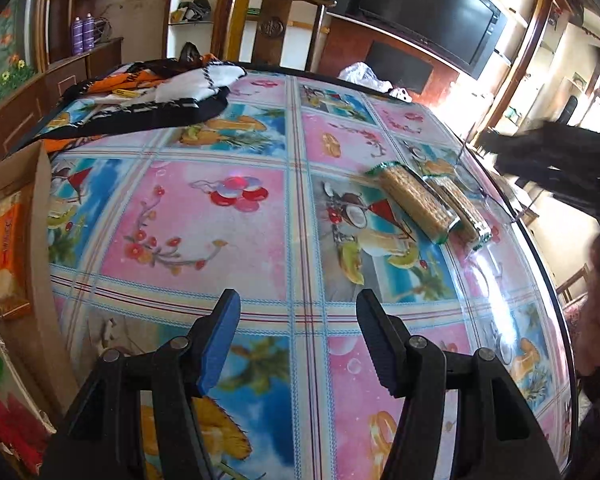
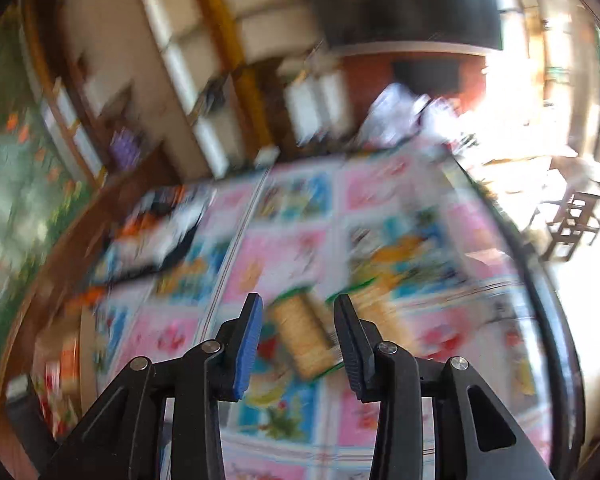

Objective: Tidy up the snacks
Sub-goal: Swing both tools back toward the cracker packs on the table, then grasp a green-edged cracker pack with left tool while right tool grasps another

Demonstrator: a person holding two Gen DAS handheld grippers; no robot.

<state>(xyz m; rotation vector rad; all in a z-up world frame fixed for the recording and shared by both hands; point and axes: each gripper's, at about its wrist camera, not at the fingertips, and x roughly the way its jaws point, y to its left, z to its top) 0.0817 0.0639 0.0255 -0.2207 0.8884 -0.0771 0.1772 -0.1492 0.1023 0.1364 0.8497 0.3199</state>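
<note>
Two cracker packs lie side by side near the right edge of the worktop, each a clear wrapper with green ends, and they look like the last loose snacks to put away. A cardboard box at the left edge already holds an orange packet and a red-and-white one nearer the camera. The right tongs hang above the nearer cracker pack, which shows between the jaws in that blurred view; the jaws stand part open and the pads do not appear to press on it, so nothing is held. The left tongs hover over bare worktop, jaws apart and empty. The step in hand seems to be reaching for a cracker pack; the next move probably calls for lowering the right tongs astride its narrow width, closing gently so the crackers do not crush, then carrying it across to the box. The orange packet bears print, but it is too small and skewed to read; the cracker wrappers show no legible brand.
</note>
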